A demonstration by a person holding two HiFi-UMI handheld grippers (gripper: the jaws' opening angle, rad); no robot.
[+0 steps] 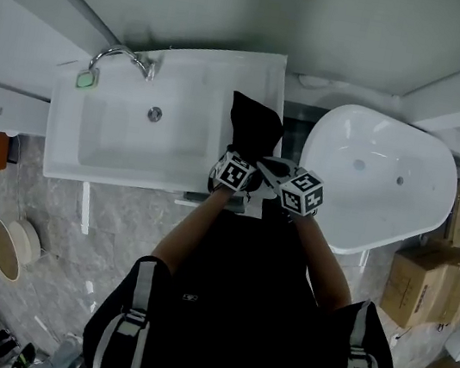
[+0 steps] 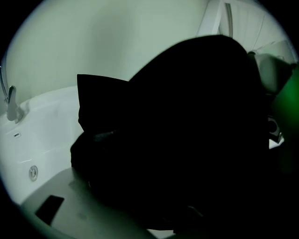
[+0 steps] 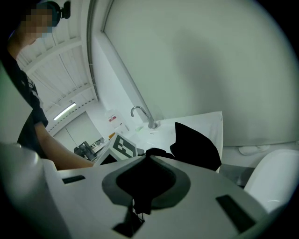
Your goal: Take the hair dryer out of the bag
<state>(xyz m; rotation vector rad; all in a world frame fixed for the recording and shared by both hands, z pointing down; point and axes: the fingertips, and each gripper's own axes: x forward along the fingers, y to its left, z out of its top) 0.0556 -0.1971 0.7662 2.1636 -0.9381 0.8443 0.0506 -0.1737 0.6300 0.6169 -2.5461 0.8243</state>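
Looking down from the person's head, a black bag (image 1: pixel 254 126) lies along the right-hand rim of a white sink (image 1: pixel 117 129), its far end pointing towards the wall and its near end at the sink's front edge, where both hands meet. A chrome faucet (image 1: pixel 125 56) stands at the sink's back left. A white bathtub (image 1: pixel 379 178) sits just beside the sink on the right, with a narrow dark gap between them. The right tool (image 3: pixel 145 179) has its jaws closed together on a small fold of the bag's black cloth, which bunches in the hollow between them. The left tool (image 1: pixel 237 168) is close against the bag, so its own view is almost all black fabric. One grey jaw shows far out at the lower left of that view, so the jaws appear spread wide with nothing pinched. The hair dryer shows in no view and is most likely inside the bag. Several things could go wrong from here. The right tool's pinch is thin, so the cloth may slip free once the dryer is pulled. The left tool works nearly blind and may close on lining as well as the dryer, dragging the whole bag along. Because the bag rests at the rim, a hard tug could tip it into the gap or onto the tiled floor (image 1: pixel 119 221).
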